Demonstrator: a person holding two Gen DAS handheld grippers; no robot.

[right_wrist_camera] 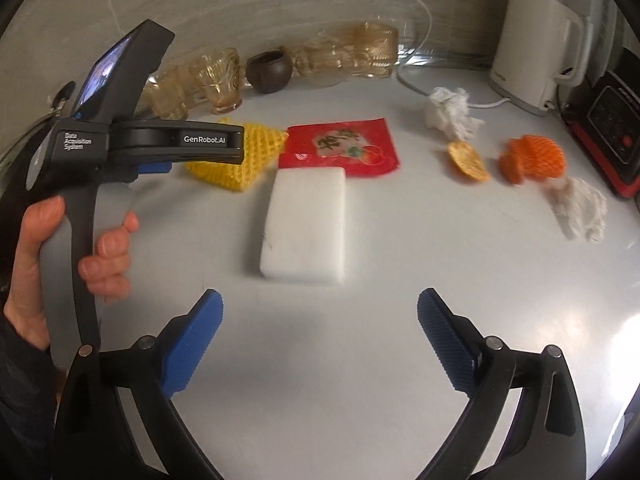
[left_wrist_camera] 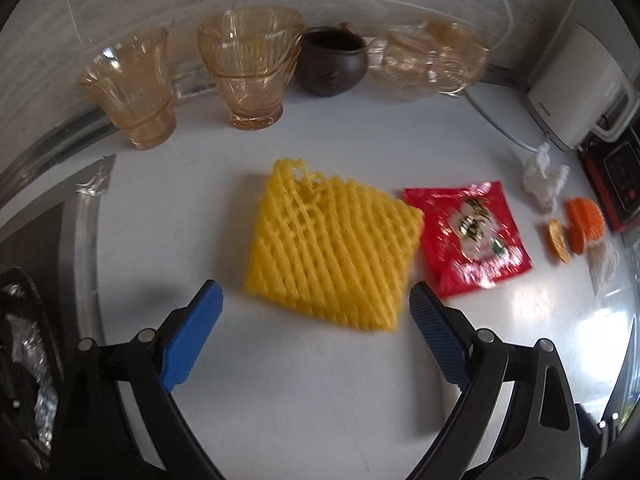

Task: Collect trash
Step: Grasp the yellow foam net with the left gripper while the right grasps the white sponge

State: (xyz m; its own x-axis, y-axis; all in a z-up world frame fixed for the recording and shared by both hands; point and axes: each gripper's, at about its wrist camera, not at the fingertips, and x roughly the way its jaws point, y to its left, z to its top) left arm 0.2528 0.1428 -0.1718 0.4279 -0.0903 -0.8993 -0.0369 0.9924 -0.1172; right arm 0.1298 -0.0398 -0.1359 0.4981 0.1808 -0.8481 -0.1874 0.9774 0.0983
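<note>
A yellow foam fruit net (left_wrist_camera: 328, 248) lies on the white counter, also seen in the right wrist view (right_wrist_camera: 244, 152). My left gripper (left_wrist_camera: 316, 300) is open, its blue fingers either side of the net's near edge. A red snack wrapper (left_wrist_camera: 464, 232) (right_wrist_camera: 344, 144) lies right of the net. Crumpled tissues (right_wrist_camera: 452, 114) (right_wrist_camera: 576, 208), an orange peel (right_wrist_camera: 468, 162) and an orange fruit net (right_wrist_camera: 536, 156) lie further right. My right gripper (right_wrist_camera: 320, 308) is open and empty, just short of a white sponge block (right_wrist_camera: 306, 224).
Amber glass cups (left_wrist_camera: 248, 68) and a dark brown pot (left_wrist_camera: 332, 64) stand along the back wall. A white kettle (right_wrist_camera: 536, 44) with its cord and a red-black appliance (right_wrist_camera: 612, 120) stand at the right. A sink edge (left_wrist_camera: 80, 216) is at the left.
</note>
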